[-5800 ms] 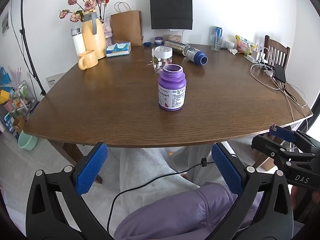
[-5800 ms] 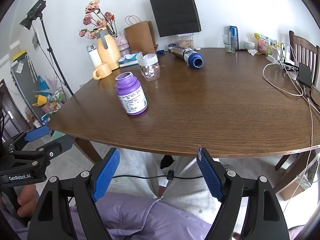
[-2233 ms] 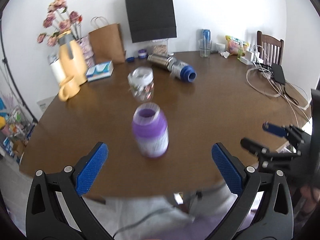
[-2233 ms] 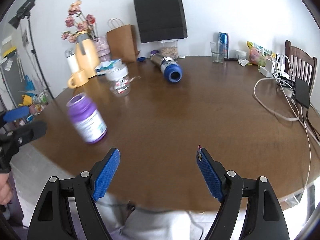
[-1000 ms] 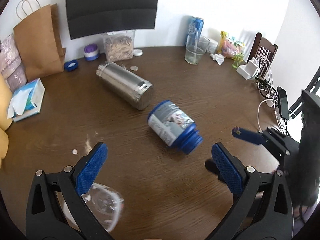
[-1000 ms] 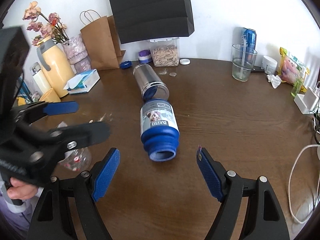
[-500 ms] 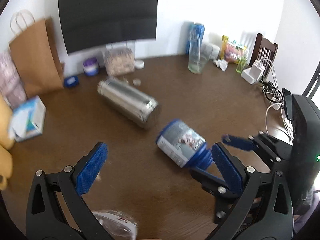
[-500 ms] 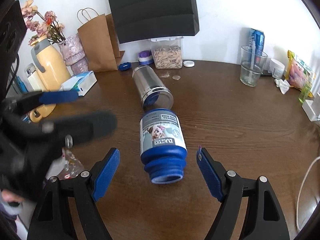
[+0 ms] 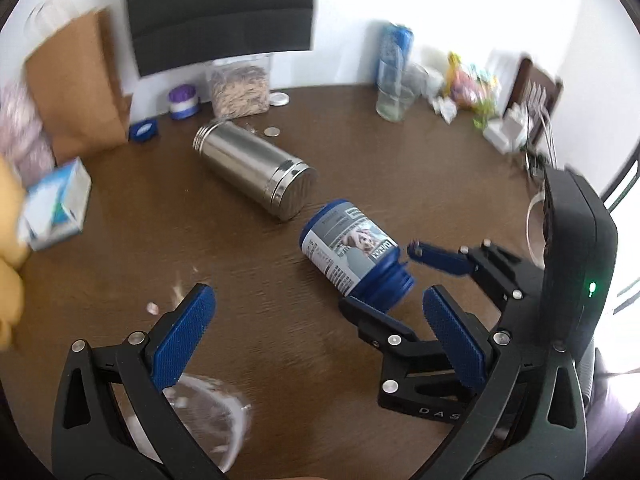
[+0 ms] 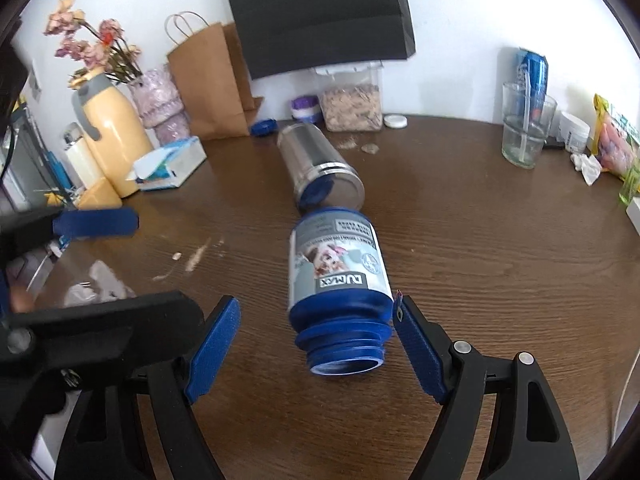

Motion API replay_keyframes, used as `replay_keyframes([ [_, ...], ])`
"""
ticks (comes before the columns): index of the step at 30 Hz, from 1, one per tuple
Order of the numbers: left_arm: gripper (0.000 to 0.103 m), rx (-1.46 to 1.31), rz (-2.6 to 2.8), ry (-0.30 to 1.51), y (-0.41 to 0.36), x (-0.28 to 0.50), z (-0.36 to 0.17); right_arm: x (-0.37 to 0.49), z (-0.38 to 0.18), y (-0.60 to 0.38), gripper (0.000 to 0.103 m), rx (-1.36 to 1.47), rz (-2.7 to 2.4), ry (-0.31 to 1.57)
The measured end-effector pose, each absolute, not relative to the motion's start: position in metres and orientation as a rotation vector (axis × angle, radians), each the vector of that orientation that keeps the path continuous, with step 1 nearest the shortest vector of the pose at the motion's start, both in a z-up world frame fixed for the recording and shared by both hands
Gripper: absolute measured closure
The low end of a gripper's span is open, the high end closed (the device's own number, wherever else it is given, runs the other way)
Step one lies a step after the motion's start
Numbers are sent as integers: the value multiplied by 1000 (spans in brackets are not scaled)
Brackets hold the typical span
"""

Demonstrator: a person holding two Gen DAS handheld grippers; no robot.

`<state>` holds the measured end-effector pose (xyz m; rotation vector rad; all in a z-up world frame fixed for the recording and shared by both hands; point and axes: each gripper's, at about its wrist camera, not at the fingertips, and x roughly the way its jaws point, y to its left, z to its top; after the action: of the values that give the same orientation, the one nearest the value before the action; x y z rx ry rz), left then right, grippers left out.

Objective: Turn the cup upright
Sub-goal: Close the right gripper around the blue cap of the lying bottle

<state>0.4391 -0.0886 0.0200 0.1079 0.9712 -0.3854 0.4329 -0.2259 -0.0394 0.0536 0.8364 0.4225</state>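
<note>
A blue container [image 10: 336, 264] with a grey label lies on its side on the brown table [image 10: 500, 248], open mouth toward me. Behind its base lies a steel tumbler [image 10: 320, 168], also on its side. My right gripper [image 10: 316, 336] is open, its blue pads on either side of the container's neck, the right pad close to the shoulder. In the left wrist view the blue container [image 9: 352, 252] is right of centre, beside the steel tumbler [image 9: 256, 170], with the right gripper [image 9: 394, 280] at its mouth. My left gripper [image 9: 316, 332] is open and empty, short of the container.
A clear jar [image 9: 208, 420] stands under the left gripper's left finger. Along the wall are a brown paper bag [image 10: 208, 92], a black bag [image 10: 316, 12], an oat container [image 10: 352, 106], a tissue box [image 10: 172, 162], a yellow jug [image 10: 112, 140], and a glass [image 10: 524, 132].
Both grippers came up from below the table edge and moved forward over it. In the last half second the right gripper closed in until its pads flank the blue container's neck.
</note>
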Motion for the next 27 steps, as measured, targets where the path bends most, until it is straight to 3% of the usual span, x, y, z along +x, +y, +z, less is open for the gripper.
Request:
replay_keyframes([
  [5,0,274,-517,860,-98,448,39,432,-27,-226,20,54,442,816],
  [11,1,168,-577,951,-100,462,4,441,-35,-229,20,68,424,826],
  [17,1,147,-515,831,-93,446,21,446,-47,-233,20,135,462,842],
  [22,0,64,-519,877,-92,431,22,444,-54,-230,20,106,453,858],
  [23,0,60,-511,878,-93,427,22,443,-55,-230,22,109,456,860],
  [25,0,27,-516,849,-94,410,22,441,-56,-232,48,114,458,854],
  [27,0,-25,-500,823,-89,401,11,438,-55,-234,50,111,467,854],
])
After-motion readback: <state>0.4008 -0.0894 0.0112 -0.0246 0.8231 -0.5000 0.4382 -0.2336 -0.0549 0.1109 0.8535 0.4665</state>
